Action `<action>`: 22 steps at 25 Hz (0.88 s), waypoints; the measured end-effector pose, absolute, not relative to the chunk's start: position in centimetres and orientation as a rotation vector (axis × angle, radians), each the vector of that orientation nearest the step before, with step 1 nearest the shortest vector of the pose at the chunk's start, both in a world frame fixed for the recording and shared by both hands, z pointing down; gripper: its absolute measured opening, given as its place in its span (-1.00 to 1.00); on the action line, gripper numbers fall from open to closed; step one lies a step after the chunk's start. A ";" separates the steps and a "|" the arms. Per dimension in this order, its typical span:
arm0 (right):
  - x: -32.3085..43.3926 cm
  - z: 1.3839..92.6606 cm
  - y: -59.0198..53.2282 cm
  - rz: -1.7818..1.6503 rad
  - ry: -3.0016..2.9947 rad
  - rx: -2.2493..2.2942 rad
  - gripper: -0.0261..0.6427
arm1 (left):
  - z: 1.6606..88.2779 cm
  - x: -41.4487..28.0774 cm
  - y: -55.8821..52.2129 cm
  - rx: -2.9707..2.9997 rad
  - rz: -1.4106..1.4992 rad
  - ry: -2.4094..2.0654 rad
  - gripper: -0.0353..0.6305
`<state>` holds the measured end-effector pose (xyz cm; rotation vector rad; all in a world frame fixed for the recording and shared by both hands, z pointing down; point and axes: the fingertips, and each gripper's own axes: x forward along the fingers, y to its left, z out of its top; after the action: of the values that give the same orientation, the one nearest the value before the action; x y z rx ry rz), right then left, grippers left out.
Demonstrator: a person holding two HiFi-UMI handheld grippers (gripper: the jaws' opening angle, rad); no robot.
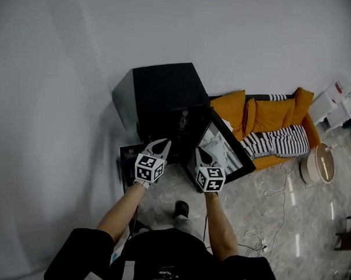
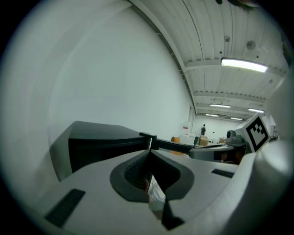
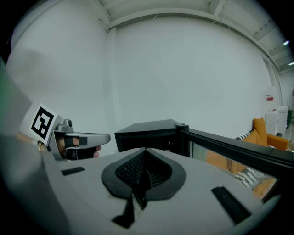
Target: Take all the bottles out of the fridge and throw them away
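Two tools are in play, both with jaws pressed together and nothing between them. The left tool (image 1: 162, 143) and the right tool (image 1: 201, 151) sit side by side, a little apart, each pointing at the one black fridge (image 1: 163, 86). The left tool's tip is at the lower edge of the open fridge mouth. The right tool lies just over the inner side of the single door (image 1: 227, 146), which stands swung wide to the right.

The fridge backs onto a white wall (image 1: 61, 102) and has wall along its left side too, so the free room is on the right and in front. The open door reaches towards one orange sofa (image 1: 269, 114), its far edge close to the sofa's front. Bare floor (image 1: 259, 210) lies before the fridge, crossed by one thin cable (image 1: 283, 193).

The fridge interior ahead of the tools is dark, and the bottles cannot be made out in any view.
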<state>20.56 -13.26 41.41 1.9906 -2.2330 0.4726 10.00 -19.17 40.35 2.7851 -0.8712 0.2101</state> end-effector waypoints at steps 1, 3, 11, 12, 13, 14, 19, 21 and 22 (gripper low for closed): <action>20.7 41.6 -13.1 0.478 -2.228 1.997 -0.90 | 40.4 10.1 -19.1 2.789 0.213 -0.867 -0.89; 20.9 41.8 -13.0 0.486 -2.225 2.004 -0.90 | 40.5 10.3 -19.1 2.793 0.219 -0.861 -0.89; 21.0 42.2 -13.7 0.496 -2.220 2.020 -0.90 | 41.3 9.7 -19.6 2.784 0.251 -0.866 -0.89; 20.9 42.3 -13.7 0.495 -2.222 2.017 -0.90 | 41.4 9.6 -19.6 2.783 0.255 -0.868 -0.89; 20.8 42.3 -13.8 0.494 -2.224 2.014 -0.90 | 41.5 9.5 -19.7 2.781 0.259 -0.869 -0.89; 20.6 42.5 -13.8 0.493 -2.226 2.011 -0.90 | 41.5 9.4 -19.7 2.781 0.262 -0.870 -0.89; 20.1 43.1 -14.3 0.495 -2.231 1.998 -0.90 | 41.8 8.9 -20.0 2.783 0.272 -0.871 -0.89; 20.0 43.3 -14.6 0.496 -2.232 1.992 -0.90 | 41.9 8.8 -20.1 2.783 0.281 -0.873 -0.89; 20.0 43.4 -14.7 0.496 -2.232 1.988 -0.90 | 42.0 8.8 -20.2 2.783 0.285 -0.873 -0.89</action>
<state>19.95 -14.74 43.43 1.9881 -2.2321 0.4959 8.77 -20.18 42.01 2.7833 -0.8732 0.2848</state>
